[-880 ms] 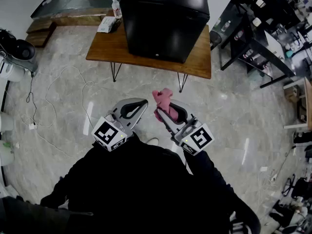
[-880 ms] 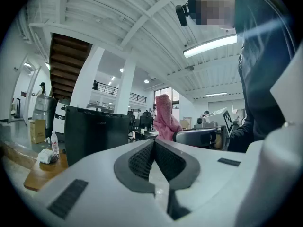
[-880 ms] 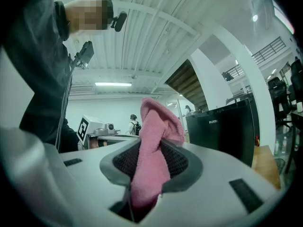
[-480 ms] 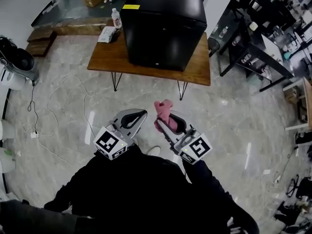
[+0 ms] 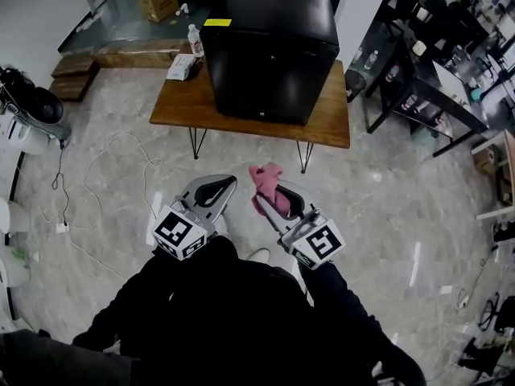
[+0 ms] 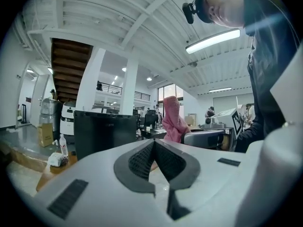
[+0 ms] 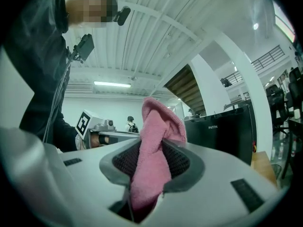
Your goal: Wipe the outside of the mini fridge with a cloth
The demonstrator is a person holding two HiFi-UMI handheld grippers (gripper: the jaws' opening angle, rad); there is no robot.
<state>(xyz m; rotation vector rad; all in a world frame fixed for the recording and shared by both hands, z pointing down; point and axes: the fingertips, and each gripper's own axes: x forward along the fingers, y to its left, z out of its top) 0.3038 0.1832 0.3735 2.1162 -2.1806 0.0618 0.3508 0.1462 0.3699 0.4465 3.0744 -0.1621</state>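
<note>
A pale marble floor runs out to a low wooden table (image 5: 326, 125) at the far side, and the black mini fridge (image 5: 269, 55) stands on it, with a water bottle (image 5: 195, 40) and a small packet (image 5: 181, 67) at the table's far left. The person stands well back from it. The right gripper (image 5: 272, 198) is clamped on a pink cloth (image 5: 264, 175), which pokes up above its jaws. The left gripper (image 5: 219, 185) has its jaws pressed together on nothing.

I judge this to be the approach: the cloth is in hand but no wiping has begun. The next move calls for walking up to the table and laying the cloth flat on the fridge's top or near face.

The fridge's far and left sides are out of sight, and I cannot tell whether it is dirty. The cloth's lower end is buried between the jaws.
</note>
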